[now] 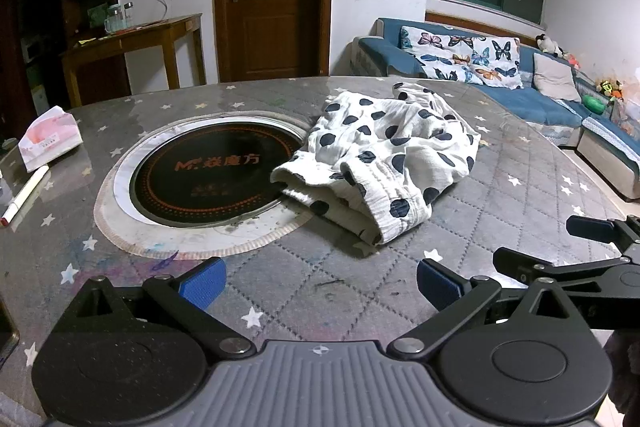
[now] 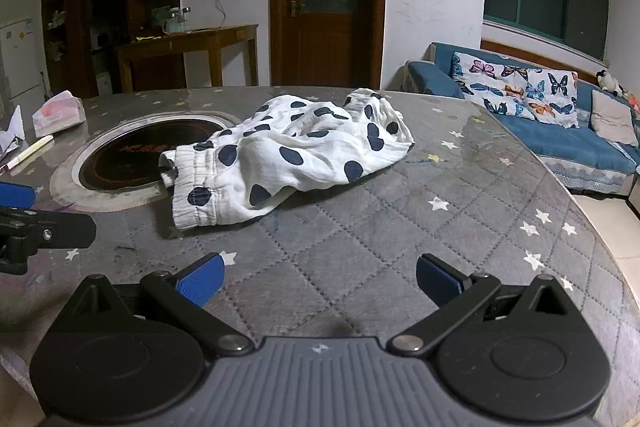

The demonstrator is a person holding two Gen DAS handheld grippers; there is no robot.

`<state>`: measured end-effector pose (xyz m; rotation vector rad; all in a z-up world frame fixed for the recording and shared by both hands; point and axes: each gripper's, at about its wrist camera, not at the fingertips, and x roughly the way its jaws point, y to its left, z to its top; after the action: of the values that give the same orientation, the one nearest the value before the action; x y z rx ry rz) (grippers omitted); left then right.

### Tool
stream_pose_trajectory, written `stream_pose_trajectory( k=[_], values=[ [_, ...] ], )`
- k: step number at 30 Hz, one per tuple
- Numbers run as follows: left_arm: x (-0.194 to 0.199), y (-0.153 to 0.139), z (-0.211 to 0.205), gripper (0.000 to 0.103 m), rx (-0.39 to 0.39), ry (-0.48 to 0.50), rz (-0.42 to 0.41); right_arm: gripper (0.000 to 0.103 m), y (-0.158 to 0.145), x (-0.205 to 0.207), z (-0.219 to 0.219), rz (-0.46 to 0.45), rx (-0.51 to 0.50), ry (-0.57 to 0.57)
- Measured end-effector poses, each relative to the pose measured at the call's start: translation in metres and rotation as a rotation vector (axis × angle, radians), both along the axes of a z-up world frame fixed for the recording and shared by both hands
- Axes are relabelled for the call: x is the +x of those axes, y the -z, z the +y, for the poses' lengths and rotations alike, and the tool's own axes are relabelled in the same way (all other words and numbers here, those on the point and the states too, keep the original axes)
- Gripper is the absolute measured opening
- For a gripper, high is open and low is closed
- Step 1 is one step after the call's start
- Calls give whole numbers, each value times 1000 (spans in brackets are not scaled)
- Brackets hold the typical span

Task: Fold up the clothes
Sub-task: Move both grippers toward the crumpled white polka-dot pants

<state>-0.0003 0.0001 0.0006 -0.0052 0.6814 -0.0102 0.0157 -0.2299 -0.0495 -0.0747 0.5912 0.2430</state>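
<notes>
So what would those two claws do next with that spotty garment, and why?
Probably both would reach forward to the crumpled polka-dot shorts. The left gripper and right gripper are both open and empty, short of the cloth. The shorts lie bunched, one end overlapping the round induction cooktop set in the table; the ribbed waistband nearest the grippers looks like the natural first grab for spreading them flat.

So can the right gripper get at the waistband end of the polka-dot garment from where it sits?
Probably yes. The right gripper is open, and only bare table cover lies between it and the polka-dot garment, waistband nearest.
</notes>
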Motion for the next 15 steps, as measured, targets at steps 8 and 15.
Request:
stream_pose_trajectory(
  k=[8, 15],
  values=[
    [-4, -5, 0, 103, -5, 7, -16, 103, -5, -6, 0, -21, 13, -19],
    [-3, -7, -6, 103, 7, 20, -18, 103, -8, -1, -1, -23, 25, -18]
  ],
)
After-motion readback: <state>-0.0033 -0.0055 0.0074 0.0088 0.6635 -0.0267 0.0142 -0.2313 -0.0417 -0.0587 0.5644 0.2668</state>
